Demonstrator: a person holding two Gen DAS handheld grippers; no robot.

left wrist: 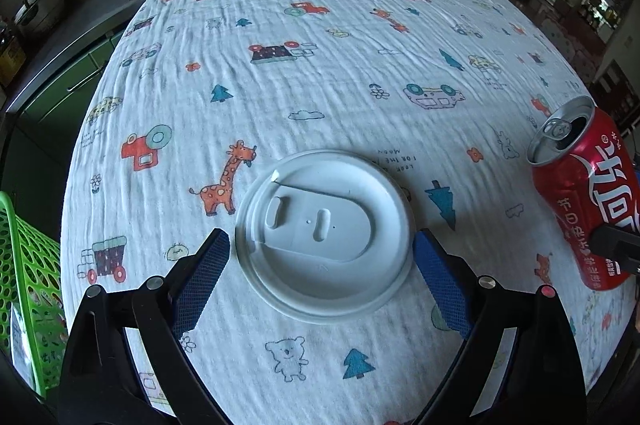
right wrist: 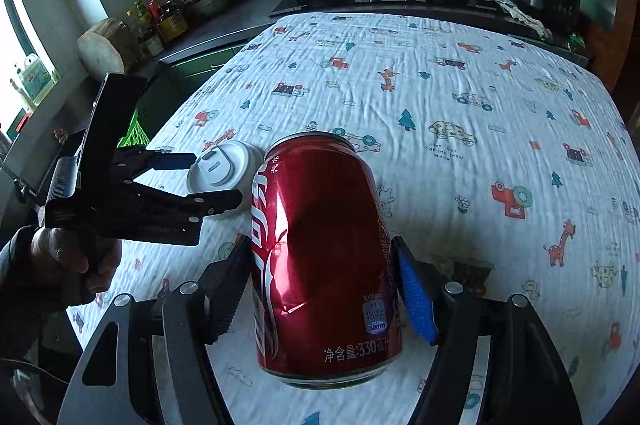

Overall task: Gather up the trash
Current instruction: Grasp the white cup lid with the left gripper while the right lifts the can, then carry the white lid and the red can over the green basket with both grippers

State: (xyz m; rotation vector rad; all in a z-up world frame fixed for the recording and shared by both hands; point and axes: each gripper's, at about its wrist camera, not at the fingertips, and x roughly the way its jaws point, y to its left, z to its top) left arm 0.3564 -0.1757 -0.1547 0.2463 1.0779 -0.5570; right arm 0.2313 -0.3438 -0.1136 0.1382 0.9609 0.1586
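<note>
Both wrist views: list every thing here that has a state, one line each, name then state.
left gripper: open, pads either side of the lid, not pressing.
right gripper: shut on the can.
white cup lid: flat on the cloth, not gripped.
red can: opened, dented, held.
green basket: at the table's edge, contents unclear.

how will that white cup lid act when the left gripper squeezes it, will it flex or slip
The white cup lid looks like thin moulded plastic, so it will probably flex under an edge squeeze. It lies flat on the wrinkled cloth, so the left gripper, open around it, may slide off the low rim. It is likely very light.
</note>
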